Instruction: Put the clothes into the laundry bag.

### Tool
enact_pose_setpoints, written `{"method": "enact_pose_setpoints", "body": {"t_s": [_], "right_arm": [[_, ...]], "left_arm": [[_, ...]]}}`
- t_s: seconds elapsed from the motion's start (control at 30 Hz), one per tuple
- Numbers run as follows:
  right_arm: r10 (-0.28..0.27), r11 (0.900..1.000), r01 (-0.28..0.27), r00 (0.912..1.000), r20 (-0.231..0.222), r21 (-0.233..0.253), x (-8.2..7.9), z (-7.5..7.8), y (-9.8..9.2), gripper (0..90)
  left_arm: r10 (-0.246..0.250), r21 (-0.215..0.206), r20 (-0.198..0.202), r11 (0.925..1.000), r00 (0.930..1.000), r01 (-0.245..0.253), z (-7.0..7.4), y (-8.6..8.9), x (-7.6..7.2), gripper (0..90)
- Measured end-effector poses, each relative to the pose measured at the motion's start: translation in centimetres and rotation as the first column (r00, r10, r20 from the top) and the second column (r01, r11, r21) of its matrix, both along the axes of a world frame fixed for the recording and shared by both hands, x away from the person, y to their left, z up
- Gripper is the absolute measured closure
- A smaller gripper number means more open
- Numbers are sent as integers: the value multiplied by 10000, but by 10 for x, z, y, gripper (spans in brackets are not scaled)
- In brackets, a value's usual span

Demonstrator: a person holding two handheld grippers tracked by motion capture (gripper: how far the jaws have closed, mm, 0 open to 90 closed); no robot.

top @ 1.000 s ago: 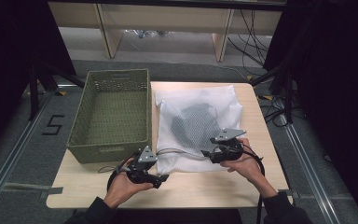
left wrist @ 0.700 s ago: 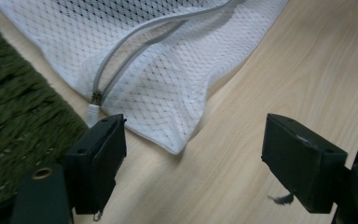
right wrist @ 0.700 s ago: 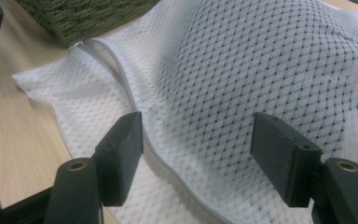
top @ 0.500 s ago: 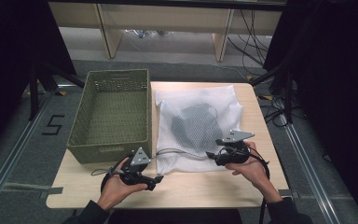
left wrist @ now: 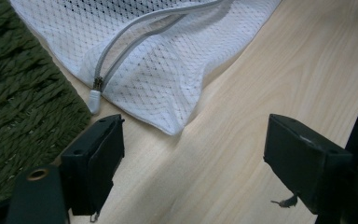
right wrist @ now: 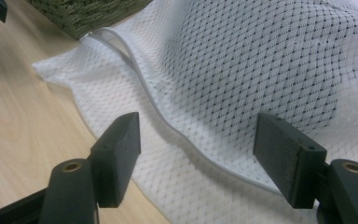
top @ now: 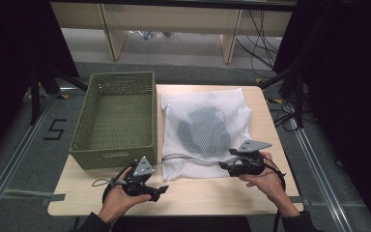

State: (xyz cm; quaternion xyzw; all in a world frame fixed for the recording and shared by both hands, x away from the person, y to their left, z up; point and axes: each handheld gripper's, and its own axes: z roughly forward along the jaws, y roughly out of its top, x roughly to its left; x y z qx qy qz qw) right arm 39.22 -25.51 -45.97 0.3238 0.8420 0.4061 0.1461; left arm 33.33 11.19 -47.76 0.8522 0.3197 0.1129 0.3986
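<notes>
Both grippers spread, at the near edge of a white mesh bag.

Left gripper (top: 150, 189): jaws wide apart over bare table (left wrist: 279, 93); bag corner and zipper pull (left wrist: 94, 99) just ahead, green basket (top: 116, 121) beside. Right gripper (top: 232, 166): jaws apart, mesh bag (right wrist: 242, 84) with dark garment (top: 204, 130) between and ahead.

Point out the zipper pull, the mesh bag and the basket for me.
zipper pull (left wrist: 94, 100): left gripper view, its white tab.
mesh bag (top: 232, 104): high view, bare white netting.
basket (top: 113, 155): high view, near wall.
</notes>
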Motion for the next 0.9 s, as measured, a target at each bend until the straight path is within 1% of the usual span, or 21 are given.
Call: {"method": "enact_pose_setpoints", "body": {"t_s": [0.03,0.1,0.13,0.2,0.23,0.27,0.3,0.33,0.37,0.4,0.43,0.47,0.57,0.63,0.67,0.73,0.77,0.8,0.83,0.87,0.9], "right_arm": [[79,10000,-78,9998,167,-59,-1,0,-1,332],[76,10000,-76,10000,-19,-23,-3,-1,-2,331],[2,10000,-2,10000,-27,22,-6,-2,-2,331],[195,9998,-195,9998,-22,-63,-7,-2,-3,330],[134,9999,-134,9999,-38,-46,-8,-3,-3,329],[76,10000,-76,9999,-94,-37,-10,-3,-3,328],[245,9997,-245,9997,15,-97,-10,-3,-3,328],[163,9999,-163,9999,3,-47,-13,-2,-4,328],[120,9999,-120,9999,12,-30,-15,-2,-4,328],[89,10000,-89,10000,-22,-10,-17,-1,-5,327],[124,9999,-124,9999,-14,39,-19,-2,-6,327],[62,10000,-62,10000,-30,24,-21,-2,-7,326],[195,9998,-194,9998,-48,59,-28,-2,-10,325],[180,9998,-180,9998,-39,79,-34,-2,-11,325],[183,9998,-183,9998,15,22,-36,-2,-12,326],[206,9998,-206,9998,12,-32,-42,-2,-13,323],[138,9999,-138,9998,-110,-14,-46,-2,-13,323],[319,9995,-319,9995,-44,-69,-47,-3,-14,323],[246,9996,-247,9996,-102,-123,-51,-4,-14,322],[281,9993,-284,9995,-147,-226,-53,-4,-14,322],[280,9991,-282,9996,-52,-318,-56,-4,-15,319]], "left_arm": [[9,4,-5,10000,10000,-9,0,0,0,199],[83,90,49,9999,10000,-83,0,1,-2,199],[3,94,39,10000,10000,-3,0,1,-2,199],[43,109,72,9999,10000,-44,0,1,-3,199],[26,74,72,10000,10000,-27,1,1,-3,199],[41,203,175,9998,9998,-44,2,3,-3,199],[105,43,146,9999,9998,-106,3,3,-4,199],[86,-71,145,9999,9999,-85,3,4,-5,199],[110,98,152,9999,9998,-111,4,6,-5,199],[187,22,166,9998,9997,-187,3,6,-6,199],[195,93,189,9998,9996,-197,4,7,-6,199],[145,-126,140,9998,9998,-144,4,8,-7,199],[182,119,169,9998,9997,-184,4,9,-11,199],[171,137,208,9998,9996,-174,5,9,-13,199],[158,39,149,9999,9998,-159,5,8,-15,200],[105,153,184,9998,9998,-108,4,8,-17,202],[66,332,201,9994,9998,-73,4,8,-19,203],[39,257,168,9997,9999,-44,4,7,-20,203],[50,208,152,9998,9999,-53,3,6,-21,203],[-72,460,200,9989,9998,63,4,7,-21,204],[-13,428,186,9991,9998,5,4,6,-23,206]]}}
